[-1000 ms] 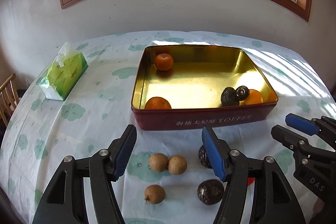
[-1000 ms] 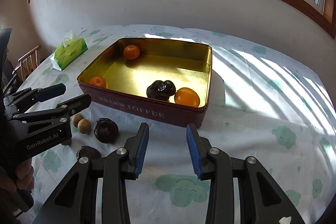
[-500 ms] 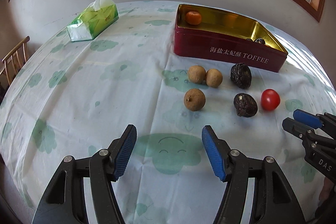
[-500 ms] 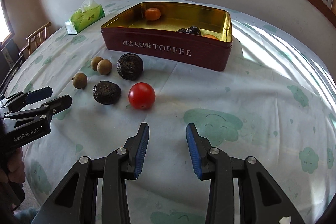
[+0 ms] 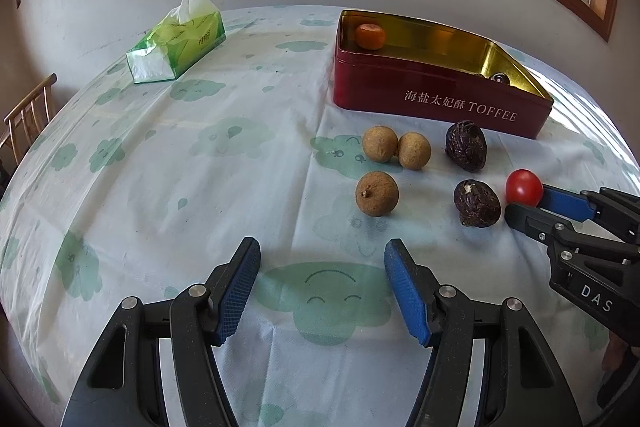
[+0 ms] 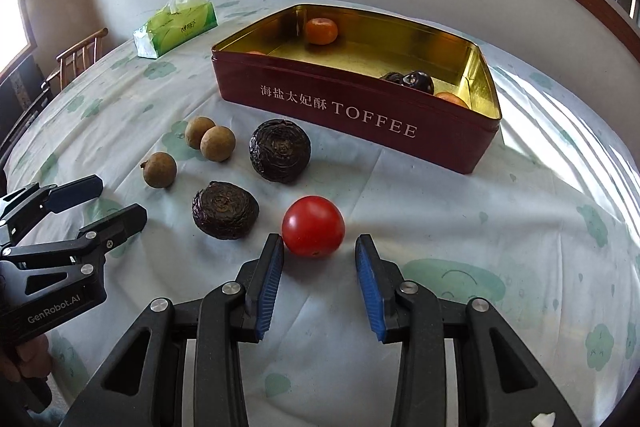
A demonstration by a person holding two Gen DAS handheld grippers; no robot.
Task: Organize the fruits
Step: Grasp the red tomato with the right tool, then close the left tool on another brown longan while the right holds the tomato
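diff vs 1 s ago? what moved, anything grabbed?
Both grippers pulled back from over the tin and dropped lower. The right gripper now has its open jaws at the tomato, not gripping. The left gripper is open, empty. Fruits and tin stayed put.

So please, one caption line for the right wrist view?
Open right gripper approaching round red tomato beside the red TOFFEE tin.

Both wrist views look down, close, sharing the tin [image 5: 440, 99] [image 6: 360, 115].
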